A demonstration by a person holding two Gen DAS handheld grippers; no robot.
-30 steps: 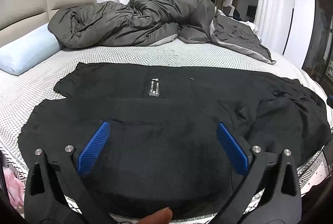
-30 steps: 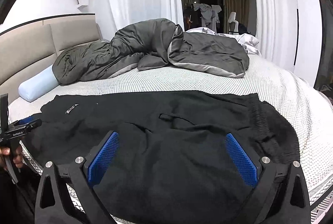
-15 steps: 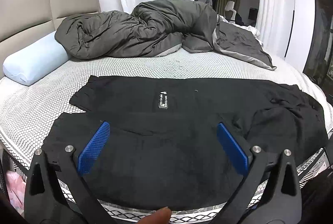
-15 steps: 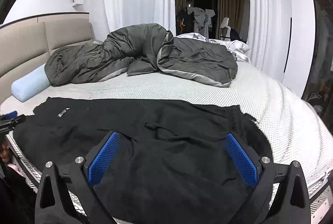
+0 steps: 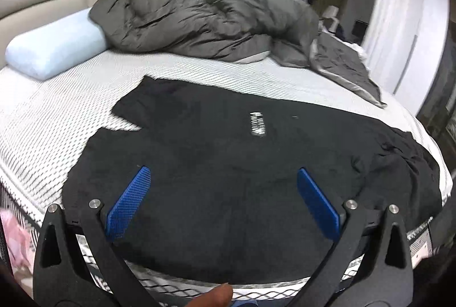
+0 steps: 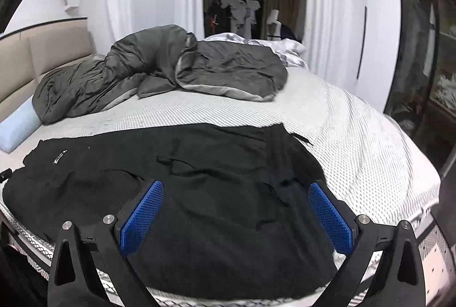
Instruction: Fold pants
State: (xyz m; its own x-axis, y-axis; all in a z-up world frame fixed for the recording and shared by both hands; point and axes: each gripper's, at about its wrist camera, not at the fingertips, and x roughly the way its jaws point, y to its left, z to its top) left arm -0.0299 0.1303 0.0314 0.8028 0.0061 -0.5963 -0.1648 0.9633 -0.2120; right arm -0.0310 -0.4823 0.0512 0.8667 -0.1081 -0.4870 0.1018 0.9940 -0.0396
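Both grippers, left (image 5: 222, 200) and right (image 6: 236, 214), have drawn back, jaws spread, empty; pants (image 5: 242, 164) flat, waistband probably 3 o'clock; fold pending.

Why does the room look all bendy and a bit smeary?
Both views come through fisheye lenses, so the curtains bow and black corners ring each picture. The left wrist view is smeared: the label on the pants is unreadable, and the pillow looks soft. The right wrist view is sharper.
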